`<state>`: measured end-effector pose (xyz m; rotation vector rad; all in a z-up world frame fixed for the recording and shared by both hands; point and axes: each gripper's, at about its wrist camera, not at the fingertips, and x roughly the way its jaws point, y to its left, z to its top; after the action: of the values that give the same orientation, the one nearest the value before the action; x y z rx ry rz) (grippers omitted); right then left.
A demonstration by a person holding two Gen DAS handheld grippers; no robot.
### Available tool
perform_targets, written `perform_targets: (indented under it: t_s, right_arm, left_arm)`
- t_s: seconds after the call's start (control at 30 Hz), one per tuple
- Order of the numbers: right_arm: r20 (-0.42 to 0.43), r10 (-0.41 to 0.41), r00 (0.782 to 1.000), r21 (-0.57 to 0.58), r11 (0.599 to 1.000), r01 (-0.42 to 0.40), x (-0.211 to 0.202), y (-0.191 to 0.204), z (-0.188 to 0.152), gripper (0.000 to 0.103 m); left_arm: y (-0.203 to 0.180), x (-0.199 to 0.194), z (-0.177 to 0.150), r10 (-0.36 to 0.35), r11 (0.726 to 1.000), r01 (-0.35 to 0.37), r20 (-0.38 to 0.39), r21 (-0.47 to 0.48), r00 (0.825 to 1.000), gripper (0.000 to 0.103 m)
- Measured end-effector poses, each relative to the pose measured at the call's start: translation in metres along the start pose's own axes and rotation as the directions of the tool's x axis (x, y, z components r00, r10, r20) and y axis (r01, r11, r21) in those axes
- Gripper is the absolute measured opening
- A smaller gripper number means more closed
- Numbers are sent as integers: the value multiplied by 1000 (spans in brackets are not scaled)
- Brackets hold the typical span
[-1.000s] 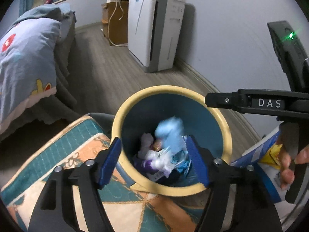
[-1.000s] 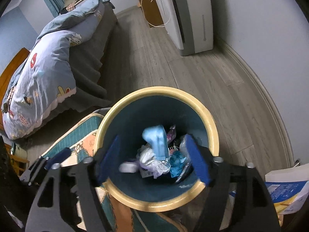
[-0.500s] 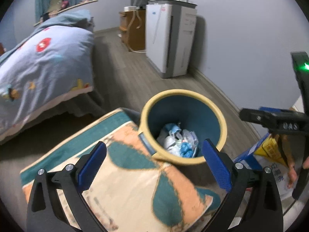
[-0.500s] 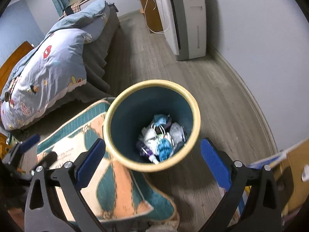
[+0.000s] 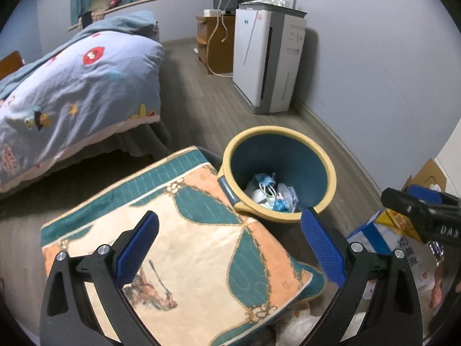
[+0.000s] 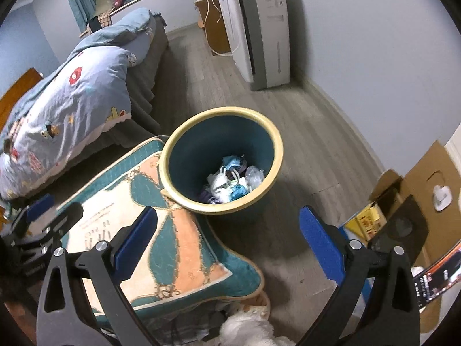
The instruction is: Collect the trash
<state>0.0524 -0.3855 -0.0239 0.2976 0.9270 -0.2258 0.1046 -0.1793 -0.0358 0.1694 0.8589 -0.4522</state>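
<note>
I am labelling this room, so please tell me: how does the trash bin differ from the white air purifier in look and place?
The trash bin is round, teal with a yellow rim, open on top with trash inside; the air purifier is a tall white and grey box. The bin touches the patterned cushion; the purifier stands against the wall. Both rest upright on the wooden floor.

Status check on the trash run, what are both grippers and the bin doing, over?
Left gripper open, empty, jaws just widened. Right gripper same. Trash sits in the bin. Patterned cushion butts against the rim; nothing else blocking.
</note>
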Motion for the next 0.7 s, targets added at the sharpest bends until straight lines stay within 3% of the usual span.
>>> perform_targets:
  t_s: [0.2, 0.43, 0.7]
  right_arm:
    - [5, -47, 999, -4, 999, 47, 4, 4, -2, 97]
    - [0, -90, 996, 15, 996, 90, 6, 0, -4, 97]
    - [11, -103, 995, 15, 995, 102, 5, 1, -4, 97]
  left_arm:
    - [-5, 13, -1, 88, 994, -89, 8, 67, 996, 98]
    - [-16, 6, -3, 91, 986, -97, 54, 132, 994, 98]
    - [-19, 5, -4, 76, 985, -83, 49, 150, 996, 98]
